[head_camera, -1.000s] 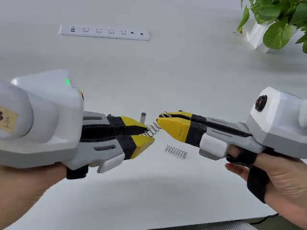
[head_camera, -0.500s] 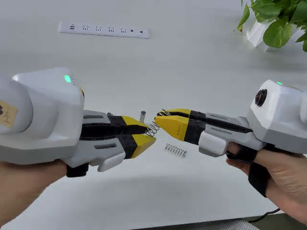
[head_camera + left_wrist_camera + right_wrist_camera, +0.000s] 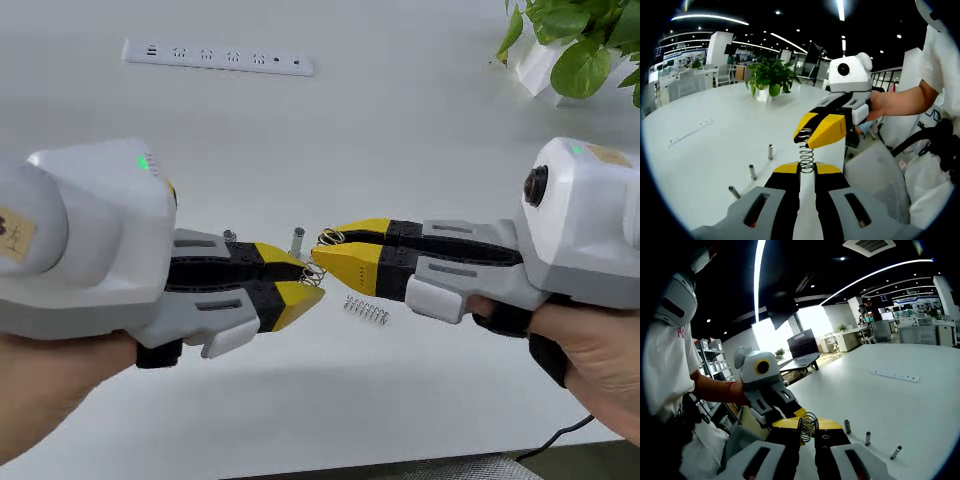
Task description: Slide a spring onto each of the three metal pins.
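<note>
Head view: my left gripper (image 3: 310, 281) and right gripper (image 3: 324, 246) meet tip to tip above the white bench (image 3: 400, 150). Each pinches one end of the same thin steel coil spring (image 3: 316, 272). A second spring (image 3: 366, 313) lies loose on the bench just below the right jaws. One of the metal pins (image 3: 297, 241), short, grey and cylindrical, stands just behind the tips. Left gripper view: the spring (image 3: 806, 159) rises from my nearly closed yellow tips into the right gripper's (image 3: 805, 137) wedge-shaped yellow jaws. The three metal pins (image 3: 753, 172) stand in a row to the left, all bare. Right gripper view: the coil's open end (image 3: 808, 424) shows as a ring between my pressed-together tips, with the pins low right. Risks, as I judge them: smooth, hard jaws on round, springy wire, so an uneven squeeze or a sloppy handover could shoot the coil off. Pulling my hands apart could stretch it. Presented crooked, it would snag on a pin's top edge.
</note>
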A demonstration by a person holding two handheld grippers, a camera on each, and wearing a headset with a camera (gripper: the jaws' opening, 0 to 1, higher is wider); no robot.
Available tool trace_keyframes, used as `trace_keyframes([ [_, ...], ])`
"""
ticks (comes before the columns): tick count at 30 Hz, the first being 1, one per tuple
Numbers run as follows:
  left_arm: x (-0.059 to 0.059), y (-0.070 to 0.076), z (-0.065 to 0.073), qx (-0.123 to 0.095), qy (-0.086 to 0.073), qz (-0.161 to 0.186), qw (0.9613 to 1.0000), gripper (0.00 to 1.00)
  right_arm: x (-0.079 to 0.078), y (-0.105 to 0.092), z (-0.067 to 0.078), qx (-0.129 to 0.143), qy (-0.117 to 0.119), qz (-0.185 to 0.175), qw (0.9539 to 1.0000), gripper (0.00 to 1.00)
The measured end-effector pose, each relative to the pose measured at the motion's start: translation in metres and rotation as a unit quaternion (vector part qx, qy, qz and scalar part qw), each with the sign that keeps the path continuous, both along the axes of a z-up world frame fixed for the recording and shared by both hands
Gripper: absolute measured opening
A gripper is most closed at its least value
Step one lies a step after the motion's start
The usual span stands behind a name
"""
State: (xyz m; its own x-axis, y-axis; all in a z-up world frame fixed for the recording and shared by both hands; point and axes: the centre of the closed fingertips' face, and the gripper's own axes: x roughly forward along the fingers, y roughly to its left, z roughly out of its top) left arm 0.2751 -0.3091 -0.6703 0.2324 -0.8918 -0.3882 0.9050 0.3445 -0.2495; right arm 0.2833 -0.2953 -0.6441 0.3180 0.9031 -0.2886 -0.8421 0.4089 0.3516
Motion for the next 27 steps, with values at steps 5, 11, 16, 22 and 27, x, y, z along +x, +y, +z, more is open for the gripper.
trace_keyframes([
  [5, -0.0002, -0.0003, -0.0001, -0.001, -0.002, -0.002, 1.0, 0.06, -0.0012, 0.0017, 0.0008, -0.022, -0.015, 0.012, 0.9996, 0.05],
  [11, -0.0015, -0.0004, -0.0011, -0.005, -0.001, -0.004, 1.0, 0.06, -0.0033, 0.0027, 0.0002, -0.046, -0.03, 0.027, 0.9981, 0.06],
  [16, -0.0028, -0.0006, -0.0008, -0.008, -0.002, -0.007, 0.9999, 0.06, -0.0051, 0.006, 0.0014, -0.061, -0.041, 0.038, 0.9966, 0.06],
  [22, -0.0038, 0.0003, 0.0015, -0.024, -0.001, -0.008, 0.9997, 0.06, -0.0051, 0.0062, 0.0035, -0.066, -0.045, 0.043, 0.9959, 0.06],
  [27, -0.0052, -0.0001, 0.0029, -0.032, -0.003, -0.01, 0.9994, 0.06, -0.0066, 0.0063, 0.0048, -0.066, -0.045, 0.048, 0.9956, 0.06],
])
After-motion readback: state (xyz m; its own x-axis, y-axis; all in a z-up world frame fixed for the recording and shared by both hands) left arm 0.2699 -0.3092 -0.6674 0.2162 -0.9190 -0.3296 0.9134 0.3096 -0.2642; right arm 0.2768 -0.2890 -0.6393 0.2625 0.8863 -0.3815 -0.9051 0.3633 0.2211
